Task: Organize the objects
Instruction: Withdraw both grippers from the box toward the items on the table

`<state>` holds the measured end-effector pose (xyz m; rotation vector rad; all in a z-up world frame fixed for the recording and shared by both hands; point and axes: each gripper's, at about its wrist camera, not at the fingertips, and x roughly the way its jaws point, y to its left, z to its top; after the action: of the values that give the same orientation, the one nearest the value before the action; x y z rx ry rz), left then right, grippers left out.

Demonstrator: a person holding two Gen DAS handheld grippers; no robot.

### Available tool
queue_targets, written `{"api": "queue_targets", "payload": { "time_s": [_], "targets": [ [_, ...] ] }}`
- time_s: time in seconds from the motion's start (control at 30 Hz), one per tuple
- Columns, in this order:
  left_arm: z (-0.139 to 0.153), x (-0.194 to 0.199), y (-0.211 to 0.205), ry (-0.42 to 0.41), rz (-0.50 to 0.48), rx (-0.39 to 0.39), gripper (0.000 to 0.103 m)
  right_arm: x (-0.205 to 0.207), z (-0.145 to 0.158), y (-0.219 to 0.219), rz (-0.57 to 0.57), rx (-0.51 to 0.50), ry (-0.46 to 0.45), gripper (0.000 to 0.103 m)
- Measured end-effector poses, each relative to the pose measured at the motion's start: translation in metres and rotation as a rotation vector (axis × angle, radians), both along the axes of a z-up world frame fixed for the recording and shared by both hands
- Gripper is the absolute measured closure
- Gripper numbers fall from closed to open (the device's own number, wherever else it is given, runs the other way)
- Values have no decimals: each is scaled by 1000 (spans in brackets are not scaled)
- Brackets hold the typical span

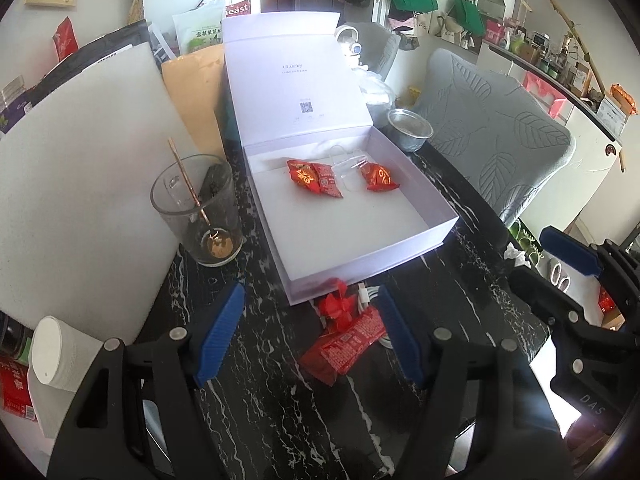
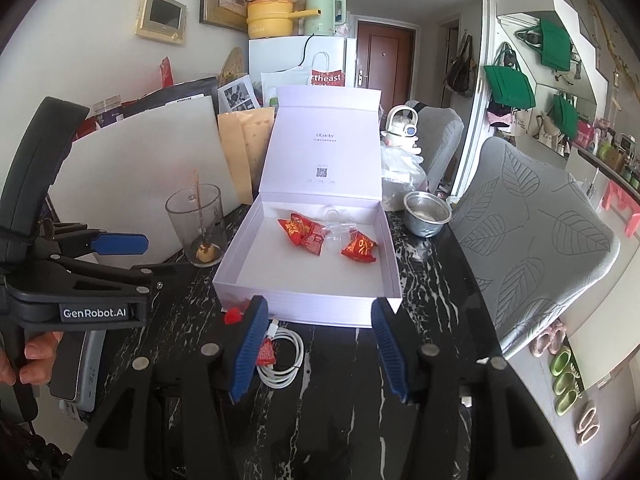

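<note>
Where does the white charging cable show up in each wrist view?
Left wrist view: the white cable is only partly visible, beside the red packet in front of the white box.
Right wrist view: the cable lies coiled between the right gripper fingers.
Shared landmark: the open white box.

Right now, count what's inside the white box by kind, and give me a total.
Red snack packets: 3
Clear plastic bag: 1
Total in the white box: 4
</note>
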<state>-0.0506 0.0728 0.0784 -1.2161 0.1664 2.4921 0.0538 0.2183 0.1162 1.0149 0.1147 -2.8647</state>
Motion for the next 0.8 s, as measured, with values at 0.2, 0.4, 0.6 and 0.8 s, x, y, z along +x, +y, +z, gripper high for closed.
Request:
{"api": "queue_targets", "payload": {
  "time_s": [0.2,0.4,0.6,0.8],
  "targets": [
    [-17,7,-7,-33,-2,0,35,6,-19,-5,13,-24,-36,49],
    [-33,12,-13,-58,-9,7,35,8,-37,-8,18,-56,-62,49],
    [-49,15,-14,-68,-24,-7,35,6,-56,-12,30,-76,-102,49],
    [-70,12,-14,-117,-58,-11,35,-2,-80,-15,32,-82,-152,49]
  ]
}}
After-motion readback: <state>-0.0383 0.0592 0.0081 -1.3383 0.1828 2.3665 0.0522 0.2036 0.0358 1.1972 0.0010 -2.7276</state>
